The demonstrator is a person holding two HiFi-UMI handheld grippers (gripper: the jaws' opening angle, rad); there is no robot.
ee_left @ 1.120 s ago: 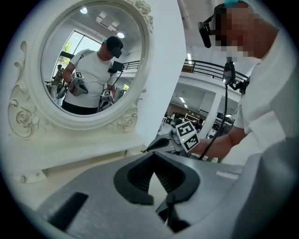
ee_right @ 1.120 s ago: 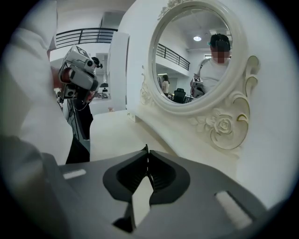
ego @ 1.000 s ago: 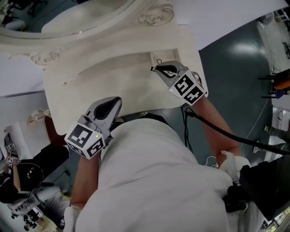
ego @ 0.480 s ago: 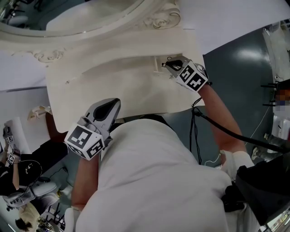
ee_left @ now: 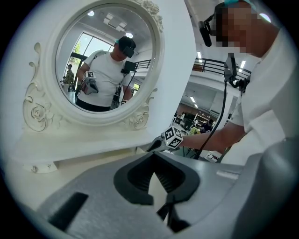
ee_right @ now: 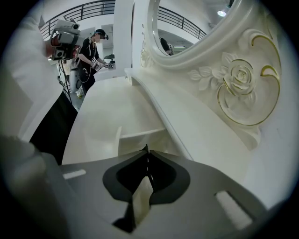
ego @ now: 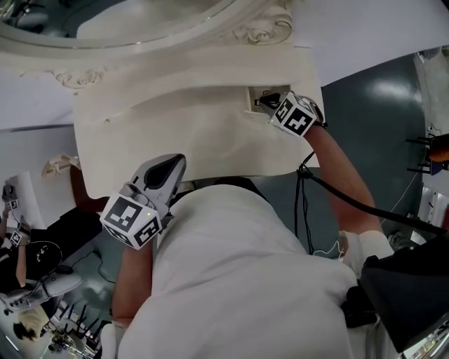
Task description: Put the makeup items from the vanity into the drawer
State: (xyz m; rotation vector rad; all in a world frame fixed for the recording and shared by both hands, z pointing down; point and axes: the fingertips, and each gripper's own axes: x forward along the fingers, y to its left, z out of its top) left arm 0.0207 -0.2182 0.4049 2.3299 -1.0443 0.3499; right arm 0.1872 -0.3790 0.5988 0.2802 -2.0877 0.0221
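A white vanity [ego: 175,126] with an oval mirror [ego: 140,17] fills the top of the head view. At its back right a small drawer [ego: 254,96] stands open, its white walls [ee_right: 140,135] also showing in the right gripper view. My right gripper [ego: 262,100] is shut and empty, its tips [ee_right: 147,148] at the drawer's opening. My left gripper [ego: 179,160] hovers by the vanity's front edge, shut and empty [ee_left: 153,156]; from it I see the right gripper [ee_left: 152,147] across the top. No makeup item shows in any view.
The carved mirror frame [ee_right: 233,84] rises close on the right gripper's right side. A black cable [ego: 351,207] trails from the right gripper over the dark floor [ego: 365,98]. Another person [ee_right: 91,51] stands far off beyond the vanity's left end. Equipment lies on the floor at left [ego: 35,273].
My right gripper has moved away from me and to the right, up to the drawer opening. The left gripper has stayed by the front edge.
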